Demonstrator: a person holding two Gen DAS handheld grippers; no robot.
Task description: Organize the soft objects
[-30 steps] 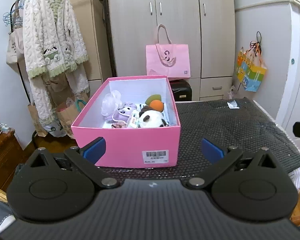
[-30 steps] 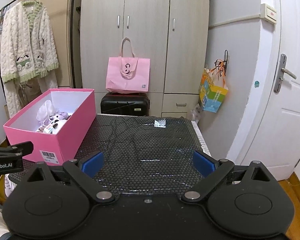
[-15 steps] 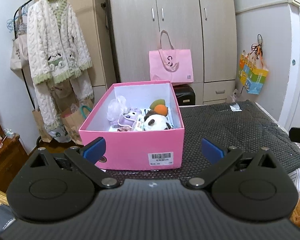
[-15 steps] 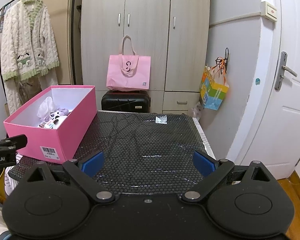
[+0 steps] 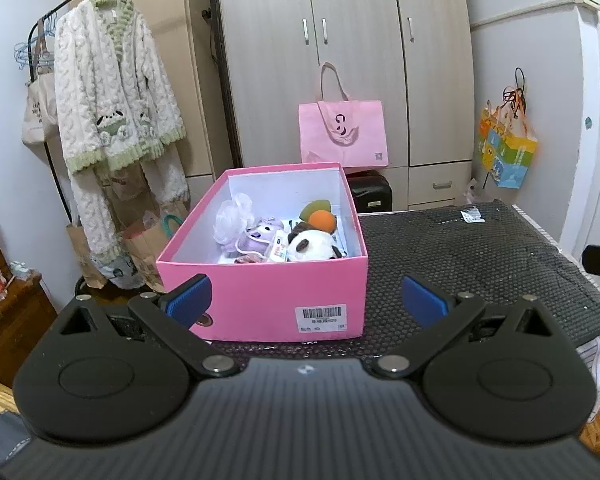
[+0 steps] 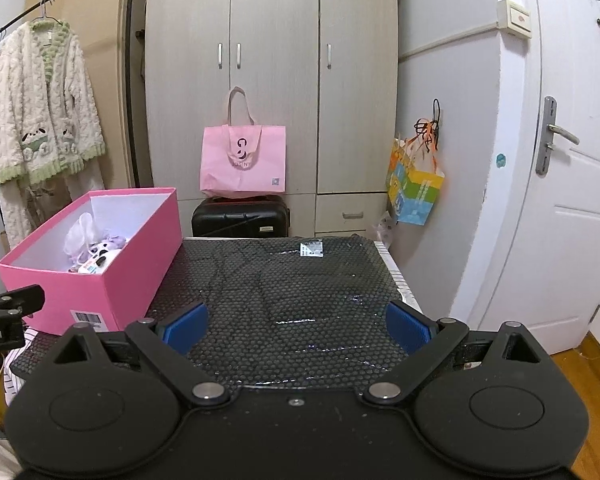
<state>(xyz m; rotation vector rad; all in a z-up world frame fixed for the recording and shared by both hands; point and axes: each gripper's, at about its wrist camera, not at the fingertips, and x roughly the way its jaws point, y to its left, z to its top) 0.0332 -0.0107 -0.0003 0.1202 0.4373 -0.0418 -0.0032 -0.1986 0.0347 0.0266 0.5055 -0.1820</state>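
A: Left gripper [image 5: 306, 298]?
B: I read its jaws spread wide, nothing between them. The pink box [image 5: 260, 292] sits straight ahead on the black mat [image 5: 480, 256]; panda plush [image 5: 314, 245], purple plush [image 5: 260, 236] and orange toy [image 5: 323, 220] lie inside it.

A: Right gripper [image 6: 296, 326]?
B: Also wide apart, holding nothing. Bare mat [image 6: 300, 292] ahead; the box [image 6: 112, 276] is forward to its left, pink bag [image 6: 244, 164] far beyond.
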